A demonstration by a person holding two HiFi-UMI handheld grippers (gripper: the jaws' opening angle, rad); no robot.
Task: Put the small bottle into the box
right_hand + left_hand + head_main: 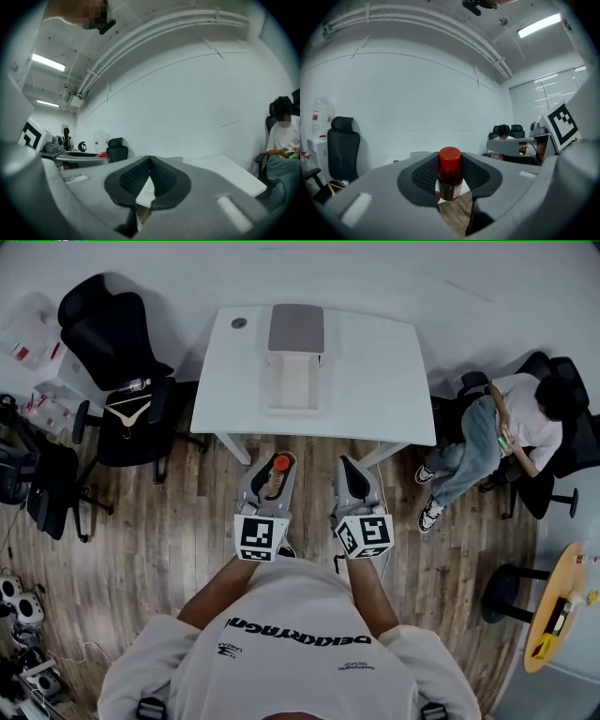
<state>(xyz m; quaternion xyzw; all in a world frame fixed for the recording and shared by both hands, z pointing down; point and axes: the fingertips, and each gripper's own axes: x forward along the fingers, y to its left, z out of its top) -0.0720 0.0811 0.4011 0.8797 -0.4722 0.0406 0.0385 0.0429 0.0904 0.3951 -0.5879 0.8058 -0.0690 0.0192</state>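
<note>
A small dark bottle [280, 465] with a red cap stands upright between the jaws of my left gripper [274, 465], which is shut on it. In the left gripper view the bottle [450, 174] fills the gap between the pads of the left gripper [450, 185]. My right gripper [349, 467] hangs beside it at the same height, shut and empty; its tips meet in the right gripper view [149, 161]. Both are above the wooden floor, just short of the white table [375, 381]. On the table lies the open white box [294, 382] with its grey lid [296, 329] folded back.
Black office chairs [127, 381] and plastic bins [33, 334] stand to the left of the table. A seated person [511, 437] is at the right. A dark stool [506, 589] and a round wooden table [562, 606] are at lower right. A small round disc [239, 322] lies on the table's far left.
</note>
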